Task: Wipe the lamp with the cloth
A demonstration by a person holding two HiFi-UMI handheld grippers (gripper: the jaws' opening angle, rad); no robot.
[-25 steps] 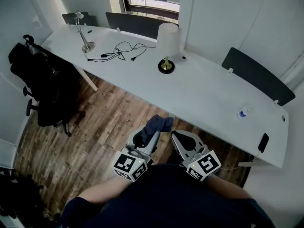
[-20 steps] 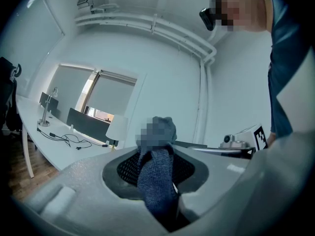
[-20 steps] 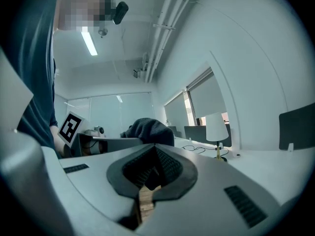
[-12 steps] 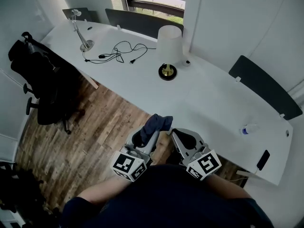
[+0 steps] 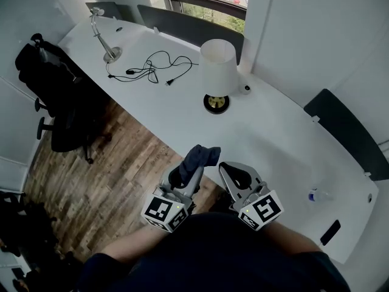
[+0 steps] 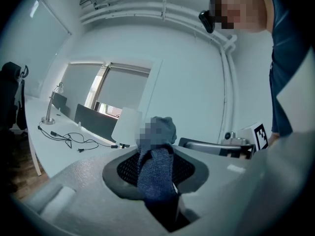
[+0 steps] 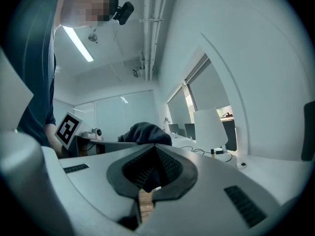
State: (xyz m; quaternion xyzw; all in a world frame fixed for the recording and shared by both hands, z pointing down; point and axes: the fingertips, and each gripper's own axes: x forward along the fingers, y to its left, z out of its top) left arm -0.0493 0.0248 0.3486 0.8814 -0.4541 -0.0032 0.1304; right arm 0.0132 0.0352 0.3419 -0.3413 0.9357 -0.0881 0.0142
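Got dark blue cloth [image 5: 203, 157] pinched in left gripper [image 5: 191, 170], pads tight on it, loose end bunched up past the tips. Have right gripper [image 5: 230, 170] with tips together, nothing between.

Holding both side by side over wood floor [image 5: 109, 175], just short of the desk [image 5: 273, 132] near edge, diagonal from upper left to lower right. Lamp [image 5: 217, 62] upright on the desk beyond that edge, well apart from both grippers: white shade, round dark-and-gold base.

Bare desktop all round the base. To its left a black cable [image 5: 155, 66], apart. Dark divider panel [image 5: 182, 26] close behind. Left of the open floor, office chair [image 5: 58, 96] draped in dark clothing. Far right on desk, small bottle [image 5: 316, 194] and phone [image 5: 330, 232] near the edge, well clear of lamp.

- **Head view only:** full run of desk edge, bottle, phone, both grippers' standoff from the desk.
- **Left gripper view only:** cloth actually clamped between the pads, lamp shade partly covered behind it.
- **Right gripper view only:** closed tips, sliver of floor through the gap behind them, lamp unobstructed to the right, cloth bundle off left beside the other gripper's marker cube [image 7: 68, 127].
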